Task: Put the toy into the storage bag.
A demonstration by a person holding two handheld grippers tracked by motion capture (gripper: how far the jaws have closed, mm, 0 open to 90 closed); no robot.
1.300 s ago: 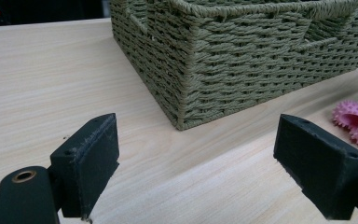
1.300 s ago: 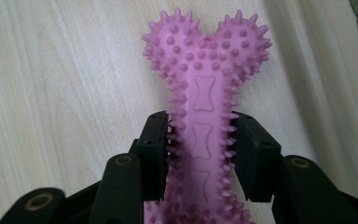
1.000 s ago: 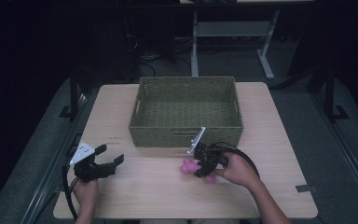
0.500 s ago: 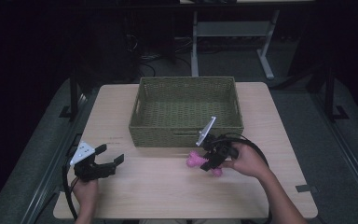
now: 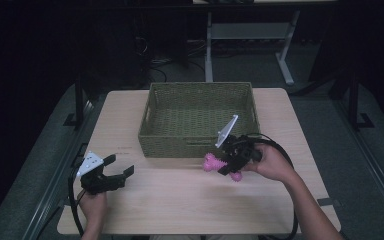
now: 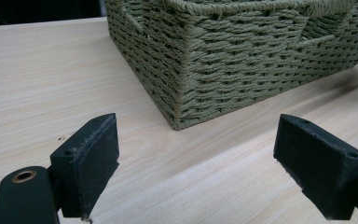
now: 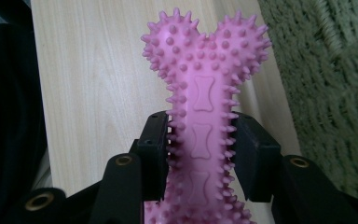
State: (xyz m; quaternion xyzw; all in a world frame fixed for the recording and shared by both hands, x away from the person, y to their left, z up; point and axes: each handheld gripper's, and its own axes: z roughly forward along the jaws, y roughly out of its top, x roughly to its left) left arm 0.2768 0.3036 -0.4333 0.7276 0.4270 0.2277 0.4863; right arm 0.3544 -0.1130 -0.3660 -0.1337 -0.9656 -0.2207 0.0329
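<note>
The table (image 5: 180, 205) is of light wood with a fine grain, and it stands in a dark room. Behind it, on the grey floor (image 5: 370, 165), there are black cables and the pale legs of another desk (image 5: 245, 35).

A green woven basket (image 5: 200, 142) sits on the far half of the table. In the left gripper view its near corner (image 6: 182, 88) is close in front of the jaws.

The right gripper (image 5: 227, 164) is just before the front wall of the basket, and the right hand (image 5: 272, 162) holds it. Its jaws are pressed on the middle of a pink spiky bone toy (image 7: 200, 93), so the toy is held above the table, beside the basket and not inside it.

The left gripper (image 5: 117, 167) is near the front left corner of the table, well apart from the basket. Its jaws stand wide apart with nothing between them.
</note>
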